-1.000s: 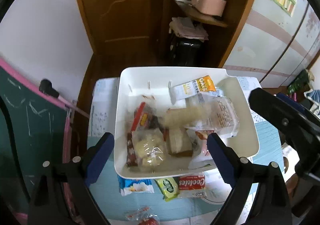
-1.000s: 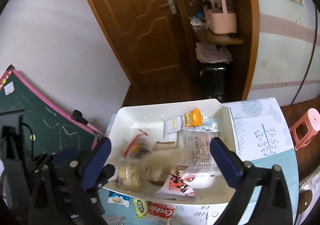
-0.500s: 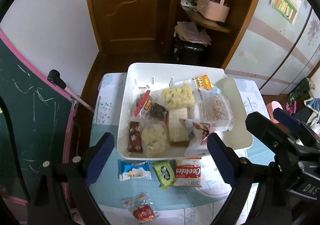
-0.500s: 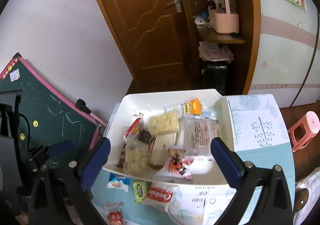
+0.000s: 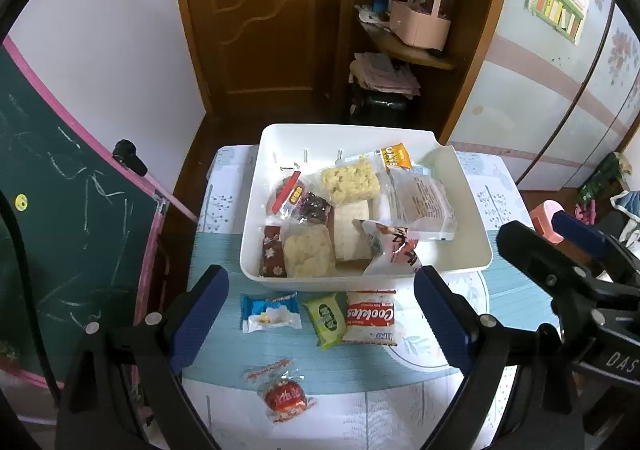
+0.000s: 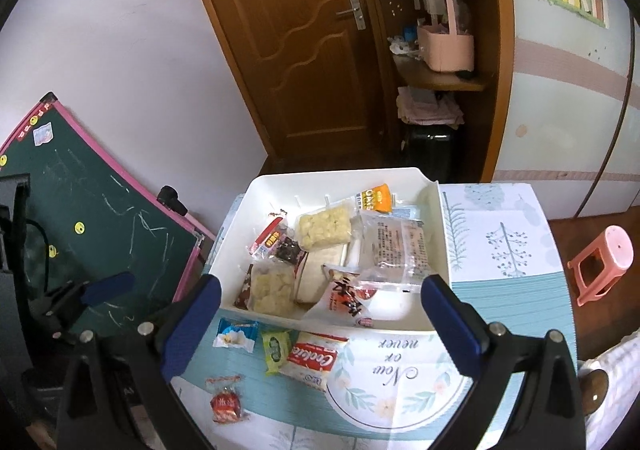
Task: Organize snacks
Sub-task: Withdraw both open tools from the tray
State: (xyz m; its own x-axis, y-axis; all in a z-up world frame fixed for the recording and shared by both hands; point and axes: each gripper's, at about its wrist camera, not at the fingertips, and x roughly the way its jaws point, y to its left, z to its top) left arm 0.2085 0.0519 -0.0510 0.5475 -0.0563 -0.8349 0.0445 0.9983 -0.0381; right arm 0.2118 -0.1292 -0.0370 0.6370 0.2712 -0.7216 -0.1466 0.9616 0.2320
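A white bin (image 5: 472,246) (image 6: 434,234) sits on the table and holds several snack packets, among them a yellow rice cake (image 5: 350,182) (image 6: 325,228). On the table in front of it lie a blue packet (image 5: 270,313) (image 6: 236,334), a green packet (image 5: 325,317) (image 6: 275,346), a red-and-white Cookies pack (image 5: 371,317) (image 6: 314,360) and a red candy (image 5: 285,400) (image 6: 226,404). My left gripper (image 5: 320,314) is open and empty above these packets. My right gripper (image 6: 320,324) is open and empty over the bin's front edge; it also shows in the left wrist view (image 5: 568,262).
The small table (image 6: 508,298) has a teal and white patterned cloth. A green chalkboard (image 5: 60,210) leans at the left. A wooden door (image 5: 264,18) and shelves with a pink basket (image 5: 420,22) stand behind. A pink stool (image 6: 604,270) is at the right.
A yellow rice cake dropped into the bin and came to rest. Both grippers pulled back and up from the bin, so more of the table and loose packets show.
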